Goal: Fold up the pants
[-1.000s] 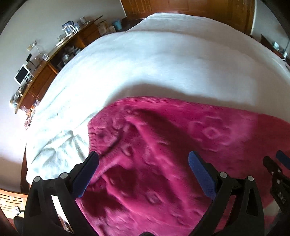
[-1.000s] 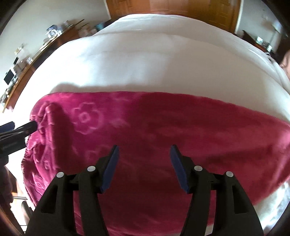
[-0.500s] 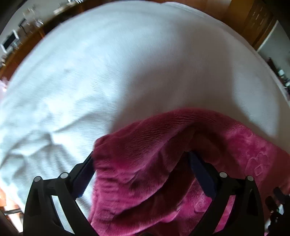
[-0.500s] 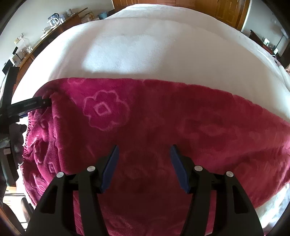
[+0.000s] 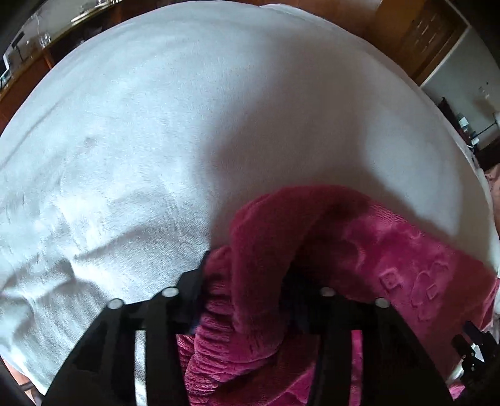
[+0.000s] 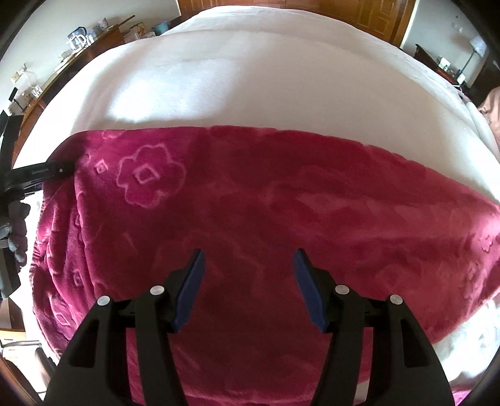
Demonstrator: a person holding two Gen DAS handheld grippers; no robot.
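The magenta fleece pants (image 6: 281,212) with a raised flower pattern lie spread across the white bed. My left gripper (image 5: 247,281) is shut on the pants' left end (image 5: 265,250), where the ribbed waistband bunches between its fingers. It also shows at the left edge of the right wrist view (image 6: 59,170), clamped on that end. My right gripper (image 6: 248,281) is open and empty, its blue pads just above the middle of the pants. Its tip shows at the lower right of the left wrist view (image 5: 472,346).
The white bedspread (image 6: 265,87) stretches far beyond the pants. A wooden sideboard (image 6: 78,40) with a kettle and cups runs along the left wall. Wooden doors (image 6: 375,15) stand behind the bed. A nightstand with a lamp (image 6: 462,62) is at the right.
My left gripper has closed on the pants' left end and turned right, bunching the fabric. My right gripper stays open and has moved slightly closer to the pants.
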